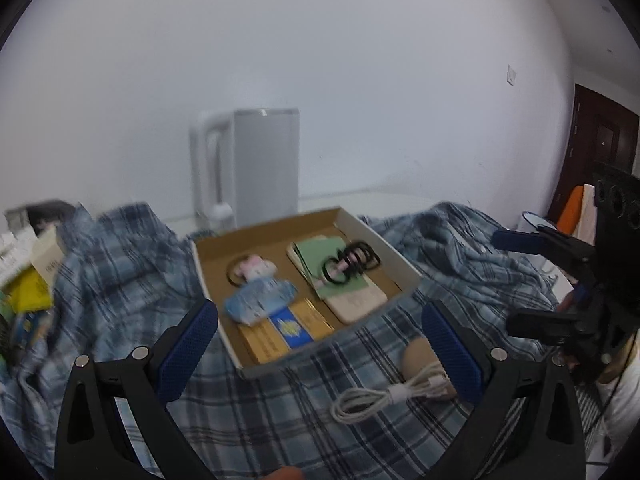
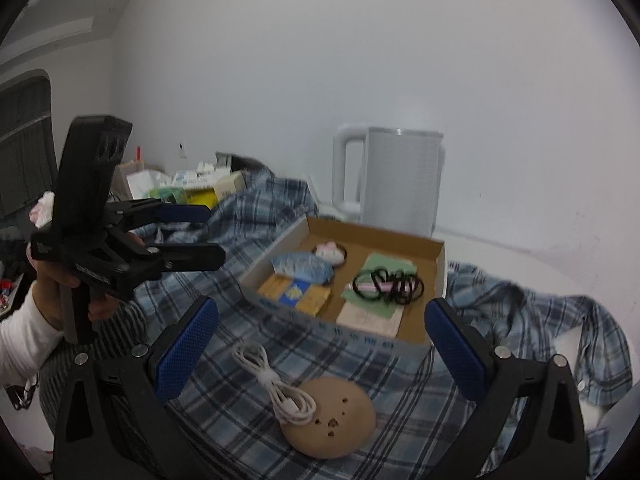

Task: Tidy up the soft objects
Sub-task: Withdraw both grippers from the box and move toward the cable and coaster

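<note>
A shallow cardboard box point(image 1: 400, 258) point(image 2: 438, 276) rests on a blue plaid shirt point(image 1: 120, 272) point(image 2: 400, 380). Inside lie black hair ties point(image 1: 350, 264) point(image 2: 390, 282) on a green card, a pale blue packet point(image 1: 260, 300) point(image 2: 304, 266), a small pink-and-white plush point(image 1: 256, 266) point(image 2: 330, 252) and a yellow-blue box point(image 1: 288, 330) point(image 2: 296, 292). In front of the box lie a coiled white cable point(image 1: 392, 394) point(image 2: 280, 390) and a tan round puff point(image 2: 336, 416) point(image 1: 416, 356). My left gripper point(image 1: 318, 348) point(image 2: 208, 236) is open and empty, above the shirt. My right gripper point(image 2: 320, 348) point(image 1: 508, 280) is open and empty, above the cable and puff.
A white electric kettle point(image 1: 256, 164) point(image 2: 394, 178) stands behind the box against the white wall. Loose packets and small boxes point(image 1: 28, 268) point(image 2: 192, 184) are piled at the left. A dark door point(image 1: 596, 148) is at the far right.
</note>
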{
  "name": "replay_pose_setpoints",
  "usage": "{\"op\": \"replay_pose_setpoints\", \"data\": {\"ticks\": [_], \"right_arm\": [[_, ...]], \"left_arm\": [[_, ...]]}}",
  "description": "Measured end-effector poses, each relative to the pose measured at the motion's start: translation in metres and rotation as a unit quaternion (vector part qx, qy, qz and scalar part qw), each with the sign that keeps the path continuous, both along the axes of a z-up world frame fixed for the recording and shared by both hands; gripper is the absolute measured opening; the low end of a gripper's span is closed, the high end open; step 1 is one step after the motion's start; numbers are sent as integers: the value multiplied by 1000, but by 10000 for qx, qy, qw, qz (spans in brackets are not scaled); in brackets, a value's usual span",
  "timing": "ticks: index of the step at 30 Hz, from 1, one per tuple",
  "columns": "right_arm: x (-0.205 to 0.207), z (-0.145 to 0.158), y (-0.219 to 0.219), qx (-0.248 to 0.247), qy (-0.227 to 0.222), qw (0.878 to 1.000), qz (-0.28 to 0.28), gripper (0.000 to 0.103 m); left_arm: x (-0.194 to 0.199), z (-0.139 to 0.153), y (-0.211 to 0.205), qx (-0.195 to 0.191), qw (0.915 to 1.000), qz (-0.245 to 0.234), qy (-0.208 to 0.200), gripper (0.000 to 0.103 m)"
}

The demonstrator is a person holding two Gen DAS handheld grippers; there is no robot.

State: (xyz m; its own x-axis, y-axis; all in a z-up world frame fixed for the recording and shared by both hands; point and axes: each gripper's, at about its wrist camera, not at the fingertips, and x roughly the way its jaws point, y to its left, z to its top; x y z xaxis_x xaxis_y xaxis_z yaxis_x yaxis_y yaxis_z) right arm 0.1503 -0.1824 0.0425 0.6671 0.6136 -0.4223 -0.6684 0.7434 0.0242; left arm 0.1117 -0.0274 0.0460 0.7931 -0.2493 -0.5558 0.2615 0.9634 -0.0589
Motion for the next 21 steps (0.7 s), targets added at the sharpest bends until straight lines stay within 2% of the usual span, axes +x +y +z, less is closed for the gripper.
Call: {"op": "replay_pose_setpoints", "data": {"ticks": [7,21], "right_arm": [[10,-32,-1,-87,117,9999,-48,103],[26,-55,2,-281,605,9978,0,103]], "left_arm": [[14,-33,-3,65,9990,-5,451,103],[22,-50,-7,88,9962,-23,864,103]]}}
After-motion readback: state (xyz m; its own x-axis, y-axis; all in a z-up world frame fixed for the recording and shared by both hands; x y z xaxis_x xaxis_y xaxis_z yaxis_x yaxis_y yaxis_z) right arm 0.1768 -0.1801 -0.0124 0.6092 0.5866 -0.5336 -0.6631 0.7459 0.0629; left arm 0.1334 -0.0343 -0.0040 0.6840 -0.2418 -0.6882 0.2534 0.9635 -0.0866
